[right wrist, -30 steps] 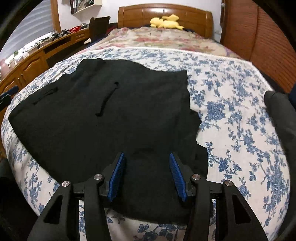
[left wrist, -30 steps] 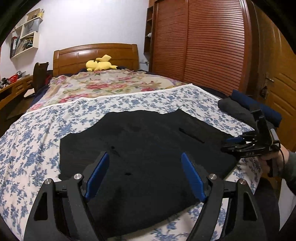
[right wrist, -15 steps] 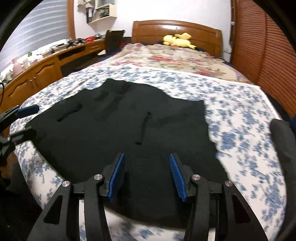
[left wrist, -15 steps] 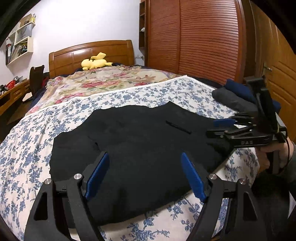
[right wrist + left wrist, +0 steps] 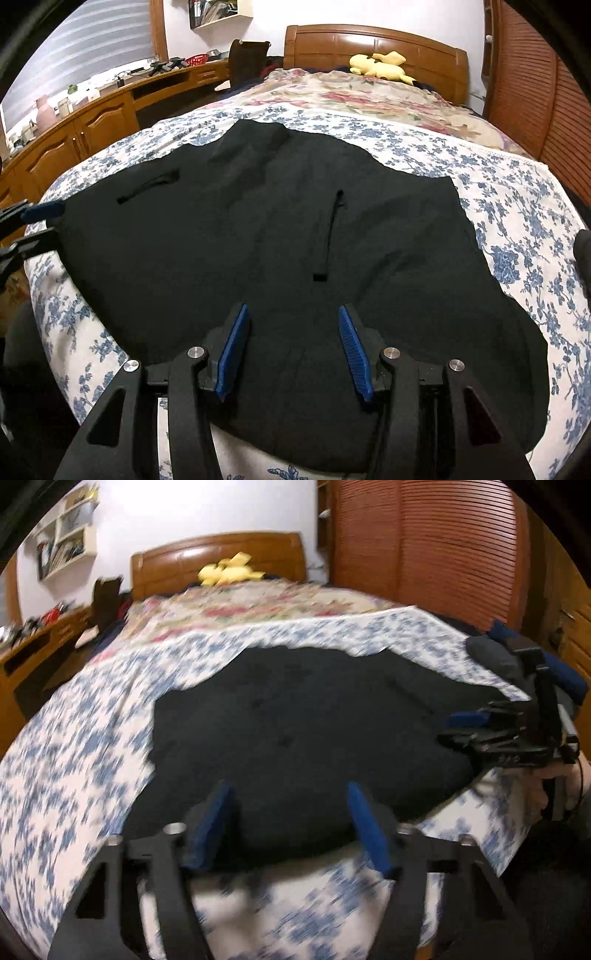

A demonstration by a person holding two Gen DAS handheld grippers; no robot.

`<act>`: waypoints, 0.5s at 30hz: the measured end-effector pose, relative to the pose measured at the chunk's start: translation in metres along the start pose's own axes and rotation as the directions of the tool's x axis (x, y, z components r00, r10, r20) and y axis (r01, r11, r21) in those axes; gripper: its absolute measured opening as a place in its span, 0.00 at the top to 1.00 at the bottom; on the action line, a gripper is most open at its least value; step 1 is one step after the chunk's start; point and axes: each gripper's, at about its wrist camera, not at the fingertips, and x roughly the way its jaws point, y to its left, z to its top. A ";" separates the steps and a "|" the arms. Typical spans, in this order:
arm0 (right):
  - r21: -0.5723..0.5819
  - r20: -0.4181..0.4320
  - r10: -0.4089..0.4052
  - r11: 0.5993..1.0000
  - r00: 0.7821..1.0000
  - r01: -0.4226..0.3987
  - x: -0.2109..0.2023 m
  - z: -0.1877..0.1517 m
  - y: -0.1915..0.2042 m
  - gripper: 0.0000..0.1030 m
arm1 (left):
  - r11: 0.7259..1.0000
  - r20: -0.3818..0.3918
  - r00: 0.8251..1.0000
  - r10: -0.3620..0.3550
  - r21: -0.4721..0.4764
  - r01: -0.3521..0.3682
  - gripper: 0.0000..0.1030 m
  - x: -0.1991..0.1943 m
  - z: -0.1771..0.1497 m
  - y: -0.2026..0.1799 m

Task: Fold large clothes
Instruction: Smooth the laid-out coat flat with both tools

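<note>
A large black garment (image 5: 306, 731) lies spread flat on the blue-flowered bedspread (image 5: 74, 746); it also shows in the right wrist view (image 5: 280, 236), with two drawstrings on it. My left gripper (image 5: 288, 797) is open and empty above the garment's near edge. My right gripper (image 5: 291, 325) is open and empty above the garment's near hem. In the left wrist view the right gripper (image 5: 472, 731) hovers at the garment's right edge. In the right wrist view the left gripper (image 5: 33, 225) shows at the garment's left edge.
A yellow plush toy (image 5: 380, 64) lies by the wooden headboard (image 5: 369, 38). A wooden desk (image 5: 85, 122) runs along the left. A slatted wardrobe (image 5: 424, 546) stands on the right. Folded dark clothes (image 5: 524, 657) sit at the bed's right edge.
Both grippers have pulled back toward the foot of the bed and stay open. The left view is now motion-blurred. The garment lies the same.
</note>
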 end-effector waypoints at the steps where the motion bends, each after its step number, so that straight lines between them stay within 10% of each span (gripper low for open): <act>1: -0.007 0.002 -0.004 1.000 1.000 0.004 -0.001 -0.001 0.003 0.50 | 1.000 -0.003 1.000 0.020 -0.010 -0.020 0.46 0.000 -0.004 0.007; 15: -0.039 -0.003 -0.032 0.999 0.999 0.032 0.003 0.007 0.016 0.50 | 0.980 -0.117 0.985 0.124 -0.140 -0.140 0.49 0.014 -0.045 0.068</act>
